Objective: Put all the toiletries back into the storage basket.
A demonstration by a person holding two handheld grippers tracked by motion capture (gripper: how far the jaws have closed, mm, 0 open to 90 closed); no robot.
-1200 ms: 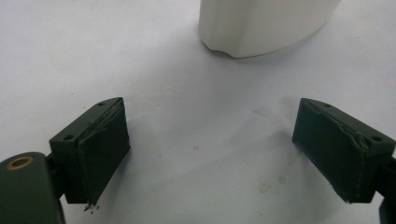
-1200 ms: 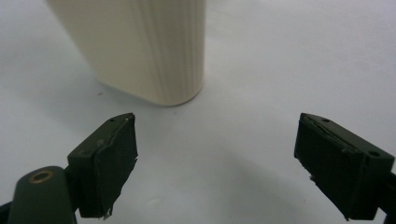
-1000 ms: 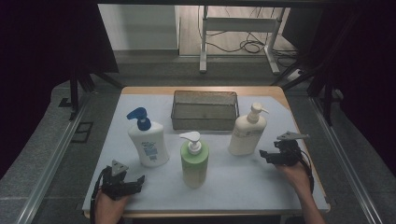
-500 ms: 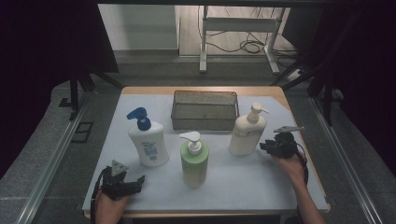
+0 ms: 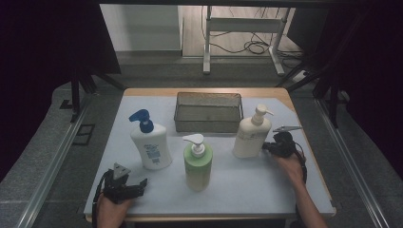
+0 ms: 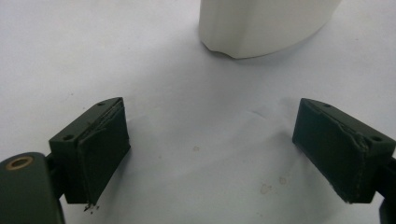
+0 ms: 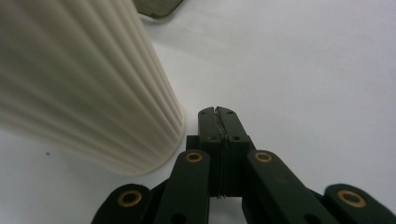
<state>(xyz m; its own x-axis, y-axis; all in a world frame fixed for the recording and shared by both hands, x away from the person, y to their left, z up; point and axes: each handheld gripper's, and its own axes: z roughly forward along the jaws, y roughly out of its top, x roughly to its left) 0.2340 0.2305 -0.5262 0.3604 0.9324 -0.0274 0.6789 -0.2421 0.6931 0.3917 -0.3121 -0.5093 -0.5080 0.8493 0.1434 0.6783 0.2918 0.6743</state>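
With its jaws just closed pad to pad on nothing, the right claw (image 7: 218,112) sits beside the cream pump bottle (image 5: 250,136), which stands before the wire basket (image 5: 208,112): nudge low, gently, lest it topple.

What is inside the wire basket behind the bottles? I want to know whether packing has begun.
The wire basket looks empty: mesh floor and walls show in the high view. Its near inner corner behind the cream bottle is partly screened.

Left gripper (image 5: 124,184) sits at seven o'clock, jaws spread wide. Right gripper (image 5: 277,147), at four o'clock, has just clamped its jaws together, nothing between them.
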